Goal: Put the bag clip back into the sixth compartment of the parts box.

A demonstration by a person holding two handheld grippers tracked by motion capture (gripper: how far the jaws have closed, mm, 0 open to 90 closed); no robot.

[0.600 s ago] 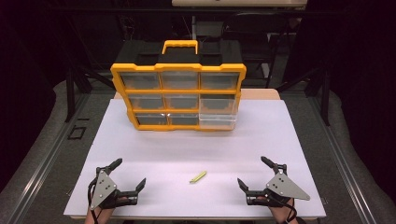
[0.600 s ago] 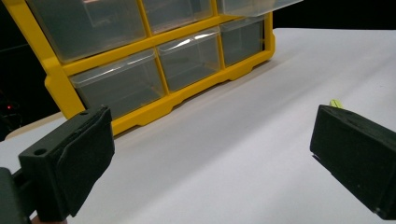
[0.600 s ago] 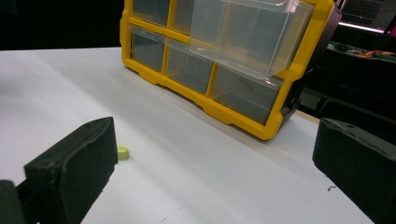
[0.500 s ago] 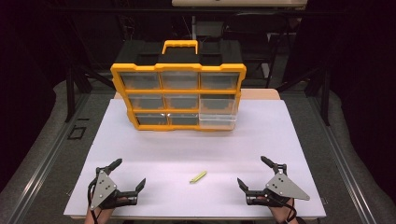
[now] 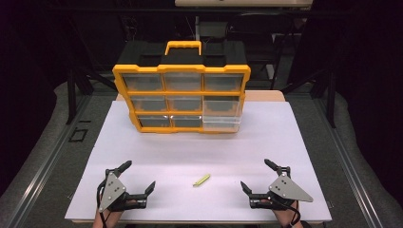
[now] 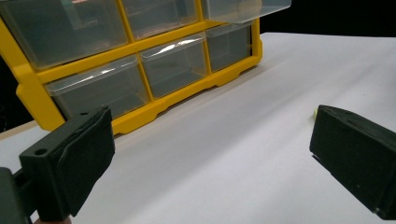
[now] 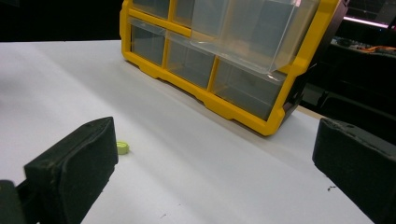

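A yellow organizer case [image 5: 181,97] with clear drawers stands upright at the back of the white table [image 5: 190,152]. Its lower right drawer [image 5: 221,120] is pulled partly out. A small yellow-green stick [image 5: 201,179] lies on the table between the grippers. My left gripper [image 5: 139,176] rests open at the front left, jaws wide apart and empty. My right gripper [image 5: 255,174] rests open at the front right, also empty. The case [image 6: 140,60] fills the top of the left gripper view. In the right gripper view the stick's end [image 7: 122,147] shows beside the left jaw, with the case [image 7: 224,51] beyond.
The white table top ends at a near edge just behind both grippers. A wooden strip [image 5: 263,96] shows behind the case. Dark floor and black frame legs [image 5: 71,90] surround the table.
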